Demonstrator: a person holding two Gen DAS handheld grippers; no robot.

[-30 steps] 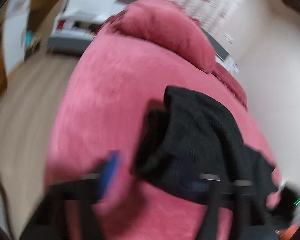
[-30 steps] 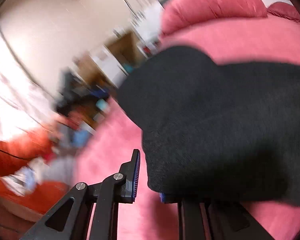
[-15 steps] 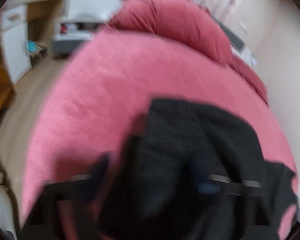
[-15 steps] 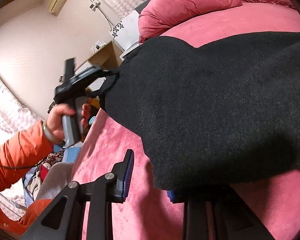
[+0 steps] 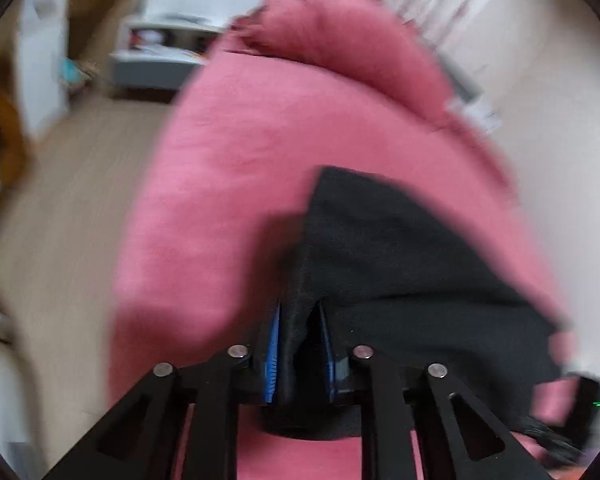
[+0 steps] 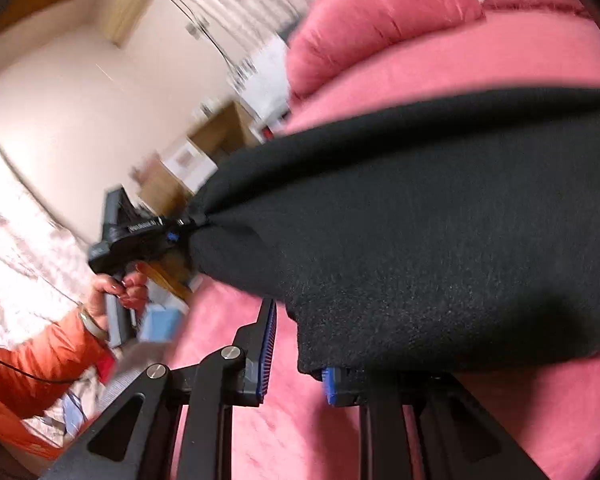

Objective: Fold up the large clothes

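Pink bed (image 5: 228,168) w/ black garment (image 5: 400,264) lifted partly off it. Left gripper (image 5: 298,354) jaws were just closing, now pinched on a garment corner. Right gripper (image 6: 296,356): jaws narrow, grip can't be told, cloth draped over one finger.

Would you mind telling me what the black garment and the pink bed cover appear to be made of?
The black garment looks like thick, matte knit or fleece: its surface is grainy and fuzzy, without sheen, and it bunches softly. The pink bed cover looks like a plush, velvety fabric with a short nap and a faint soft sheen; the blur leaves the exact weave open.
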